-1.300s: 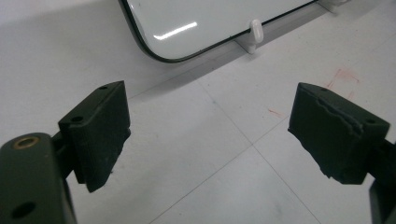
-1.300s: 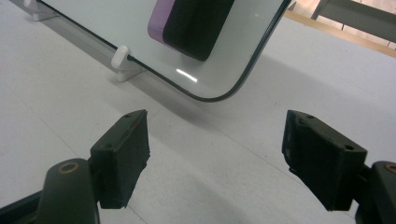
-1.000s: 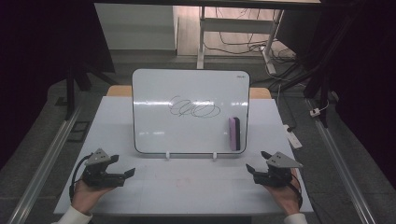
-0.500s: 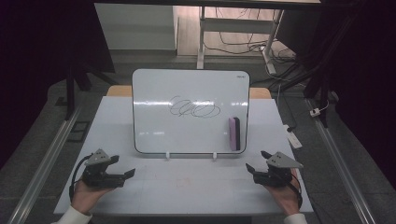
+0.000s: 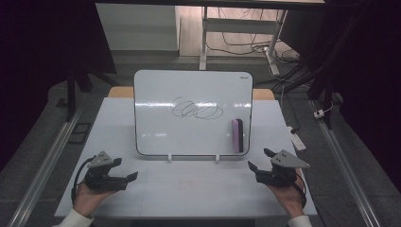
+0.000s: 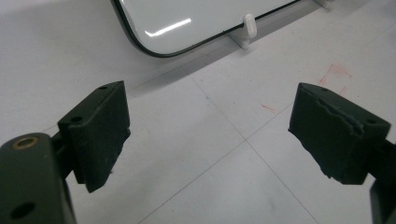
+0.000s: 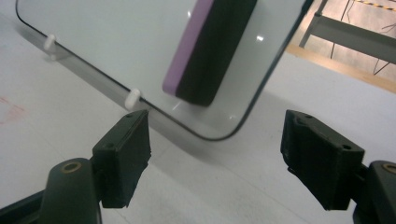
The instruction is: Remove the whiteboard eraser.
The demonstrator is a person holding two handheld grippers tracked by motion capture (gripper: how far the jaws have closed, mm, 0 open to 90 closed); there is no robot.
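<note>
Left claw (image 5: 126, 176): jaws wide apart, nothing between them; held low over the desk (image 5: 189, 189), in front of the board's (image 5: 189, 127) lower left corner and apart from it. In the left gripper view the claw (image 6: 210, 135) frames bare white desk with thin seam lines and faint red marks; the board's rounded black-edged corner (image 6: 187, 23) and one white foot (image 6: 249, 25) lie beyond the jaws.

Right claw (image 5: 257, 163): jaws wide apart, empty; held low over the desk in front of the board's lower right corner, near but not touching. In the right gripper view the claw (image 7: 217, 154) points at that corner (image 7: 116, 42); the eraser (image 7: 210, 46) sits on the board face straight ahead, above the bottom edge.

Eraser (image 5: 237, 135): a slim block, pink-purple back with a black felt layer beside it, long side upright, clinging to the board near its right edge and low down. Not touched by either claw.

Board: white, glossy, rounded corners, thin black rim, standing tilted back on two small white feet (image 5: 170, 157) at mid-desk. A looping black scribble (image 5: 196, 109) runs across its centre, left of and above the eraser. Glare patches on the lower left of the face.

Hands: left hand (image 5: 85, 198) and right hand (image 5: 286, 198) grip the tools at the desk's near edge, on either side of the board.
</note>
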